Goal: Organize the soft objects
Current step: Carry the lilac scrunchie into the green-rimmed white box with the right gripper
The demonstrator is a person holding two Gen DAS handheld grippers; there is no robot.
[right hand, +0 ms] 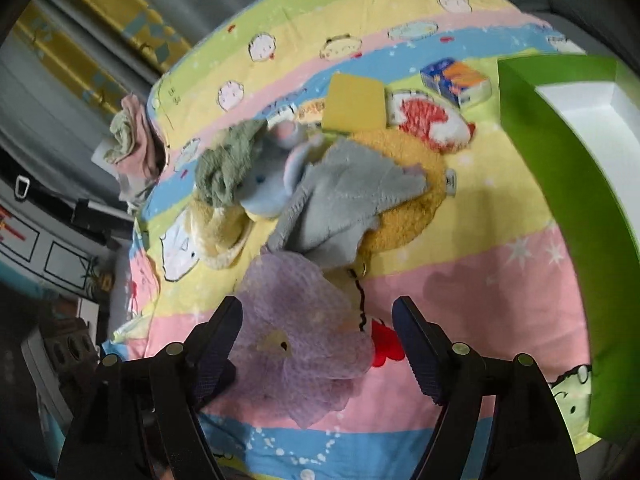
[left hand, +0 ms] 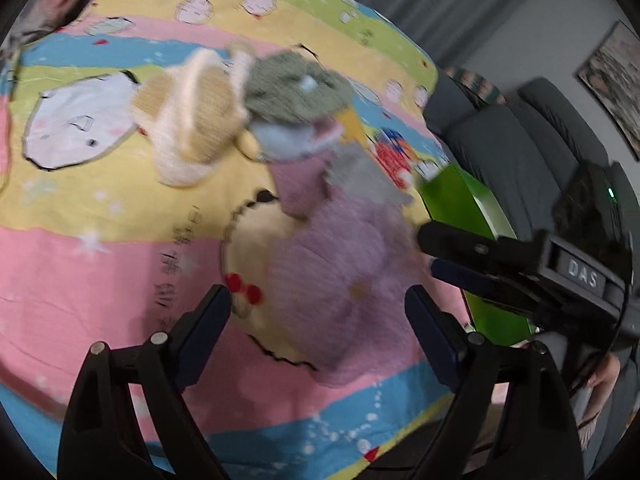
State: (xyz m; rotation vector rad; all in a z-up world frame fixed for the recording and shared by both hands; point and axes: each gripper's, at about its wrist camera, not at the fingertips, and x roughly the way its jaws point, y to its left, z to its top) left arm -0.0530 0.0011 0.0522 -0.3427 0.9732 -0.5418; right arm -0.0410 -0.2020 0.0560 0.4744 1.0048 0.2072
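Note:
A lilac mesh puff point(right hand: 304, 332) lies on the striped cartoon bedspread point(right hand: 480, 288) between the fingers of my right gripper point(right hand: 318, 312), which stands open; its left finger point(right hand: 224, 328) is close against the puff. In the left wrist view the same puff point(left hand: 340, 272) lies between the spread fingers of my left gripper point(left hand: 318, 300), open and not pressing on it. My right gripper point(left hand: 436, 254) comes in from the right there. Behind the puff lies a heap: a grey cloth point(right hand: 348, 204), a blue plush point(right hand: 268, 192), a green knit cloth point(right hand: 224, 168), a cream knit basket point(right hand: 216, 236).
A green box point(right hand: 560, 168) with a white inside stands at the right edge of the bed. A yellow sponge point(right hand: 354, 104), a red-and-white plush point(right hand: 432, 120) and a tissue pack point(right hand: 456, 78) lie further back. Bundled clothes point(right hand: 132, 140) sit at the far left corner.

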